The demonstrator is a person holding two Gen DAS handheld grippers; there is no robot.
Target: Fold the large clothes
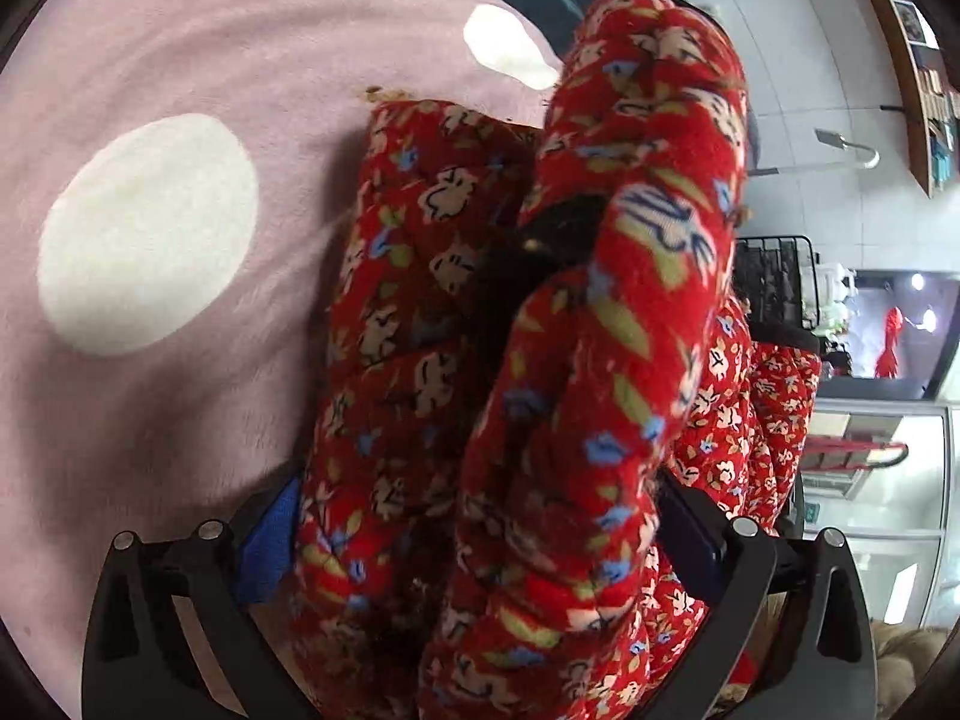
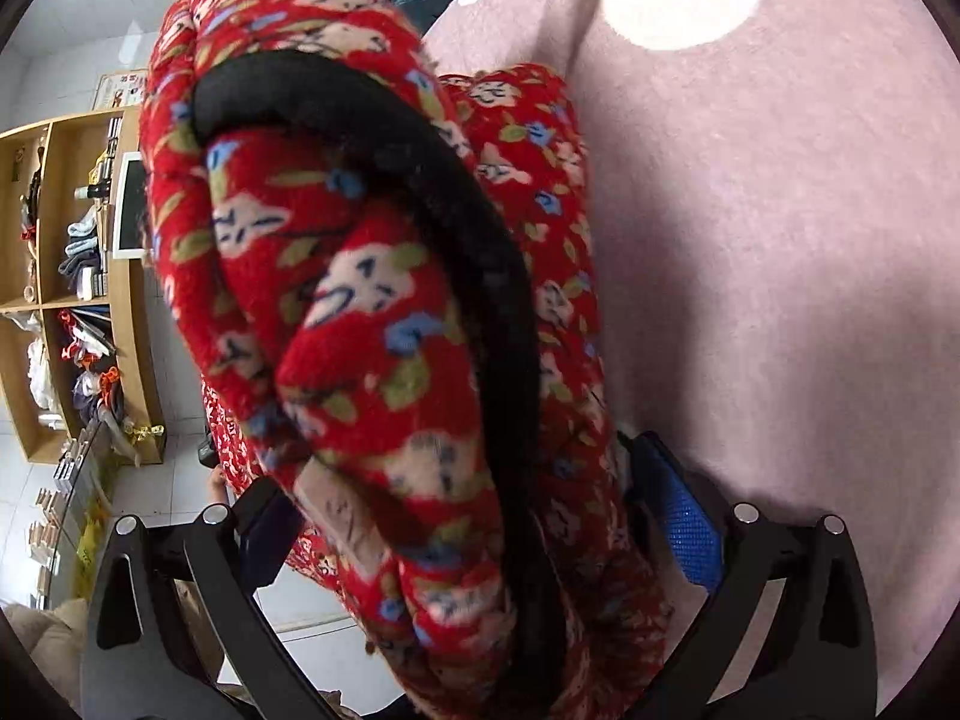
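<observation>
A thick, fleecy red garment printed with cream flowers, green leaves and small blue blossoms (image 1: 576, 360) fills the middle of both wrist views, bunched into padded rolls and lifted over a pink plush cover with large cream dots (image 1: 180, 60). The left gripper (image 1: 480, 546) has its black fingers spread wide around a fat fold of this cloth; a blue pad (image 1: 270, 546) shows on one finger, while the opposite pad is dark and mostly covered by fabric. The fold sits pinched between them, though the contact itself is buried in the pile. The right gripper (image 2: 474, 522) likewise clamps the garment, a blue textured pad (image 2: 690, 534) pressed to one side and the other finger half swallowed by cloth. A black piped edge (image 2: 444, 192) curves along the garment in the right view; whether it is a collar or a hem cannot be told. In the left view a dark patch (image 1: 540, 252) in the folds is blurred and unreadable. More of the same red print hangs lower behind the held rolls, its outline cut off. Beyond the cover's edge a wooden shelf unit with sundry goods (image 2: 72, 276) stands on a pale tiled floor (image 2: 168, 492), distorted by the lens.
</observation>
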